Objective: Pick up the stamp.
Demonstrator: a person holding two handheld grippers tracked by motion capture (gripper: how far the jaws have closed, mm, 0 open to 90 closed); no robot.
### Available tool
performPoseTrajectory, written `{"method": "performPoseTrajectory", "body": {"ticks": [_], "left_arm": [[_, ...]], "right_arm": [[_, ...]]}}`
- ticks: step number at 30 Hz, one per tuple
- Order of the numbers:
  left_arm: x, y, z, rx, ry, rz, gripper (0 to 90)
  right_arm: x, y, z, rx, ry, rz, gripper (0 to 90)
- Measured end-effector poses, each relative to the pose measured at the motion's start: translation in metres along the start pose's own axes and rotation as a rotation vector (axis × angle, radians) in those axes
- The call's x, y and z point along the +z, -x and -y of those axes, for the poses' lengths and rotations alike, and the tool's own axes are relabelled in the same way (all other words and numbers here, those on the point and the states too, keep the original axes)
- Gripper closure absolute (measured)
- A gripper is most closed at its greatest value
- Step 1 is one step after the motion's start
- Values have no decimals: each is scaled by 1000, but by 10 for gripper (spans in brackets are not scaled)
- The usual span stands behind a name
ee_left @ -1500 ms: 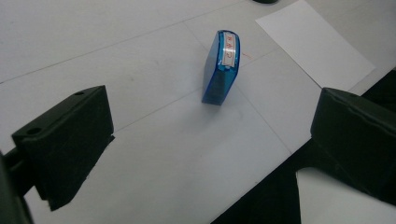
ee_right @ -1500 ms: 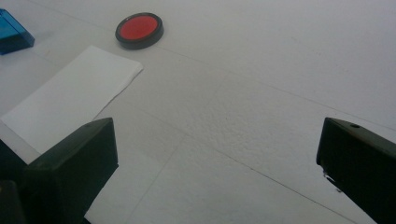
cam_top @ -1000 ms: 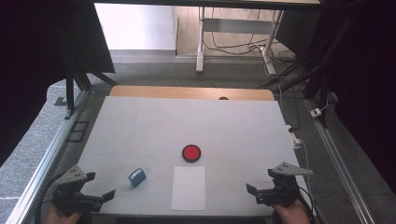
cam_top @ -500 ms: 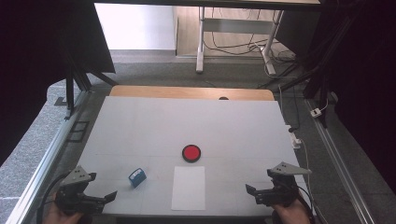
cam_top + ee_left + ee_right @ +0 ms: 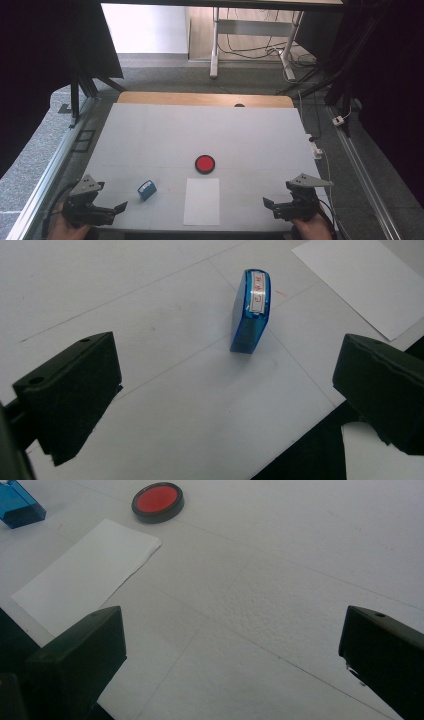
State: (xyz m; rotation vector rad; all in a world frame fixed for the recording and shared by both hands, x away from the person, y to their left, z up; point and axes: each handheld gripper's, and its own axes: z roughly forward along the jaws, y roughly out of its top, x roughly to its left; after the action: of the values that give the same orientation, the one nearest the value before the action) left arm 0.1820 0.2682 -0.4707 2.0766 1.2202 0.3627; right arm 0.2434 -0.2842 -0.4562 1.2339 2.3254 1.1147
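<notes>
Pre-grasp, looks like stamping. Left gripper (image 5: 107, 210) and right gripper (image 5: 280, 207) both spread, empty, at near edge. Blue stamp (image 5: 251, 310) on surface ahead of left jaws, beside paper (image 5: 202, 201), ink pad (image 5: 205, 163) beyond. Next: left closes on stamp.

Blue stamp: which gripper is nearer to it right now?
Left. The left gripper sits just beside the blue stamp, jaws open toward it; the right gripper is beyond the white paper.

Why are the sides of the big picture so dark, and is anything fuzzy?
High view: black curtains darken both sides, while daylight brightens the floor beyond the white table. Left gripper view: the blue stamp looks sharp and casts a soft shadow at its base. Right gripper view: the near black jaws look a little soft; the red pad is clear.
</notes>
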Motion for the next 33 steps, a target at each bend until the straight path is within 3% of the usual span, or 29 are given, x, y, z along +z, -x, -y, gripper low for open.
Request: {"method": "performPoseTrajectory", "body": {"ticks": [4,11,16,28,33], "left_arm": [[3,-2,-3,-11,0,30,0],[14,1,-13,28,-3,81,0],[26,1,-21,70,-17,93,0],[47,0,-31,69,-35,118,0],[57,3,-38,89,-52,130,0]], "right_arm": [[0,0,0,0,0,0,0],[1,0,0,0,-2,1,0],[1,0,0,0,-2,-1,0],[1,0,0,2,-4,-4,0],[1,0,0,3,-4,-4,0]]}}
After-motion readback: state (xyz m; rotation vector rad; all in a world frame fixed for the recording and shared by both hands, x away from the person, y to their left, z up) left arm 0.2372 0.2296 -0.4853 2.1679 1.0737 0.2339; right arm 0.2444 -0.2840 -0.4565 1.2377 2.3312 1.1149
